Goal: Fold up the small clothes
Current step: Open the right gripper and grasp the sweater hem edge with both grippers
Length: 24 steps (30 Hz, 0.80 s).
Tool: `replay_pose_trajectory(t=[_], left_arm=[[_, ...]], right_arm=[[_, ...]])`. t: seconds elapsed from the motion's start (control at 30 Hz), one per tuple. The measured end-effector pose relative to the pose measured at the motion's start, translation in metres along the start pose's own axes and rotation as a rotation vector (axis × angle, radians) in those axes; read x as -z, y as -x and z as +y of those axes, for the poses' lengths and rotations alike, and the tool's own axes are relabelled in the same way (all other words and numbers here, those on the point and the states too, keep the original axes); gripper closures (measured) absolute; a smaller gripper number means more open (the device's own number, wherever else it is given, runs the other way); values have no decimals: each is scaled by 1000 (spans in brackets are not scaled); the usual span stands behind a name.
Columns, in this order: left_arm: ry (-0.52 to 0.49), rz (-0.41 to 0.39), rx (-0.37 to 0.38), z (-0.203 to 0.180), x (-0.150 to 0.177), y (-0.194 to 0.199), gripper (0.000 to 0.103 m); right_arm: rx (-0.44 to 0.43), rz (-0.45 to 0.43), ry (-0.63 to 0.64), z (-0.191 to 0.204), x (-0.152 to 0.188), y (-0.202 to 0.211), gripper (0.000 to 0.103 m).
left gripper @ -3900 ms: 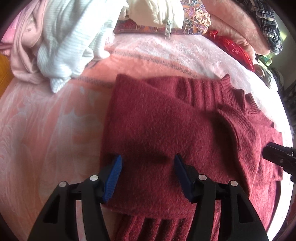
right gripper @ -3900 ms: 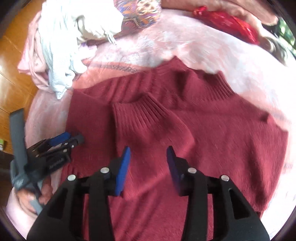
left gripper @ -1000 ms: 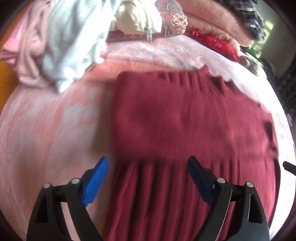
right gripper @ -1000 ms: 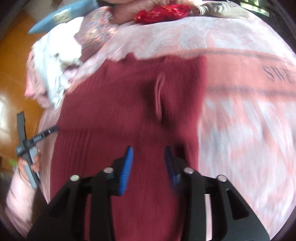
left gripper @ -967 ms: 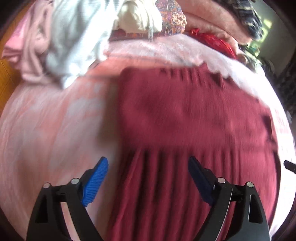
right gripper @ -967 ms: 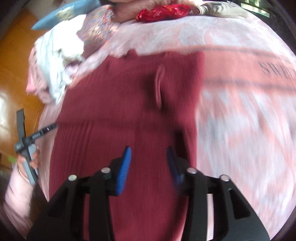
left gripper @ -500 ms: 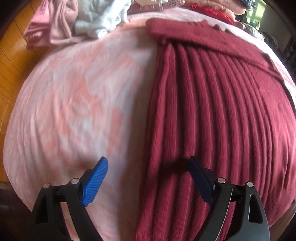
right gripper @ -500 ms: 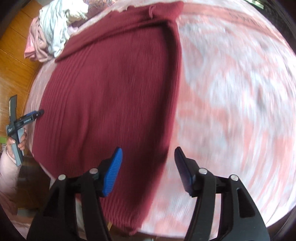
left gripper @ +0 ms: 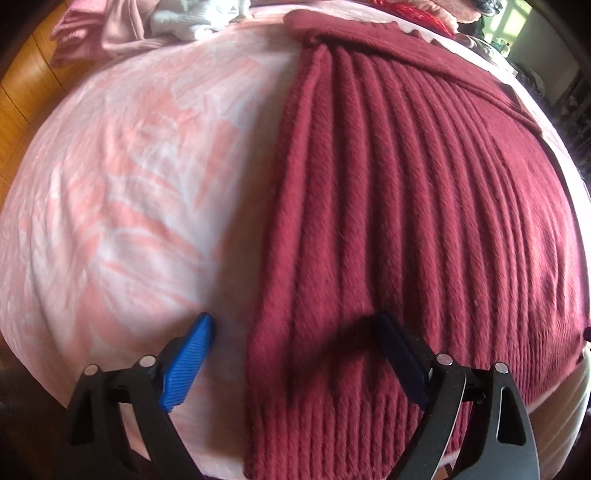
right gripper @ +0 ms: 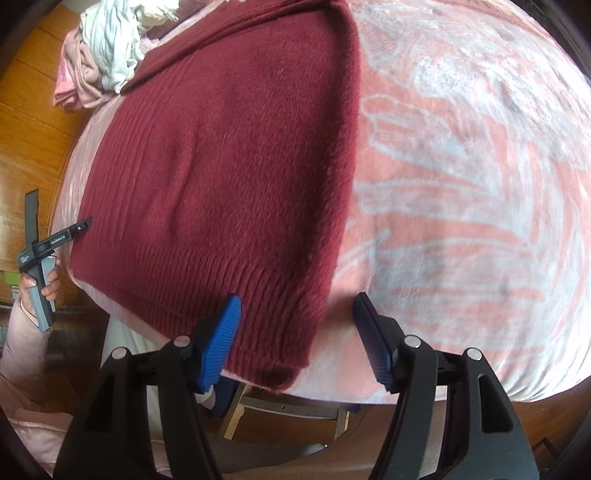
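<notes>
The sweater [left gripper: 424, 221] lay flat on the pink blanket [left gripper: 129, 184], filling the centre and right of the left wrist view, its ribs running up the frame toward a folded band at the top. The left gripper [left gripper: 291, 354] hung low in that frame with its jaws spread wide, straddling the sweater's left edge: the left pad [left gripper: 188, 362] sat over bare blanket, the right pad [left gripper: 400, 360] over the knit. Nothing was pinched between them. A heap of pale clothes [left gripper: 155, 22] sat at the upper left, beside the wood floor [left gripper: 22, 74].

Over in the right wrist view, the sweater [right gripper: 221, 166] took the centre and left of the frame, its ribbed hem near the blanket's [right gripper: 461, 166] lower edge. The right gripper [right gripper: 295, 332] stood at the bottom, jaws apart and just lately widening, straddling the sweater's lower right corner. One pad [right gripper: 218, 343] was over the hem, the other [right gripper: 373, 343] over blanket; neither pressed on the cloth. At the far left edge the left gripper [right gripper: 83, 223] showed side-on, its handle in a hand [right gripper: 40, 284] in a pale pink sleeve [right gripper: 22, 350]. The clothes pile [right gripper: 107, 48] sat at the upper left.
</notes>
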State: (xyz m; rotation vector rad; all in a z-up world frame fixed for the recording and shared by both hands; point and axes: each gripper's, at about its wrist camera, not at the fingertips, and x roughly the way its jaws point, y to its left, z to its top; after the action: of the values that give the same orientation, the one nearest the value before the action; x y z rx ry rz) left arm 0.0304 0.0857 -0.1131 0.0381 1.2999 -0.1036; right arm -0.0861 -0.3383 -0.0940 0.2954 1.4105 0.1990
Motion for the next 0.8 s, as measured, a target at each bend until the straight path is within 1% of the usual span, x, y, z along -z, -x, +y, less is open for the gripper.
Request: replay_pose_trajectory(t=[0.07,0.13,0.2,0.23,0.27,0.3,0.33,0.37,0.4,0.43,0.47,0.6,0.63,0.7,0.73,0.77,0.8], left_arm=[[-1,8,14,-3,8,1,14],[8,-1,28,-4,13,3,21],[16,-6,47,-5,20,6,37],[18,-6,57,-8,23,9,42],[13,-8,65,-10,25,12,53],[9,-10,74,-16,34,15,65],[6,-12,88,-18,37,17,70],[9,-13,97,-19,41,20,78],[15,-14,106,-20,42,21,84],[31,-12,128,-19,44,22,86],[43,-11,138,-18,45,22,87],[76,-19,170,-6,44,21,87],[74,-18,172,-5,45,21,85],[67,-9,161,-3,45,20,72],[61,-6,159,-3,45,20,68],[56,-3,156,-3,44,18,59],[50,1,156,2,38,14,53]], right_arm=[[3,-5,0,3,0,-4,39],[17,-13,7,2,4,-4,39],[20,-19,-9,-2,5,-2,40],[21,-19,-16,-4,5,0,45],[22,-19,-17,-3,5,-1,47],[21,-19,-15,-4,7,0,55],[4,-17,-15,-4,9,1,65],[-15,-12,-18,-5,10,1,70],[-57,-1,-26,-6,12,0,83],[-93,5,-36,-9,13,0,97],[-119,5,-47,-9,14,-1,97],[-126,-6,-46,-9,14,-1,96],[-126,-1,-49,-10,14,-2,92],[-124,8,-58,-11,15,-4,91],[-121,12,-58,-11,14,-5,91],[-120,13,-56,-10,13,-6,91],[-119,14,-53,-9,12,-7,90]])
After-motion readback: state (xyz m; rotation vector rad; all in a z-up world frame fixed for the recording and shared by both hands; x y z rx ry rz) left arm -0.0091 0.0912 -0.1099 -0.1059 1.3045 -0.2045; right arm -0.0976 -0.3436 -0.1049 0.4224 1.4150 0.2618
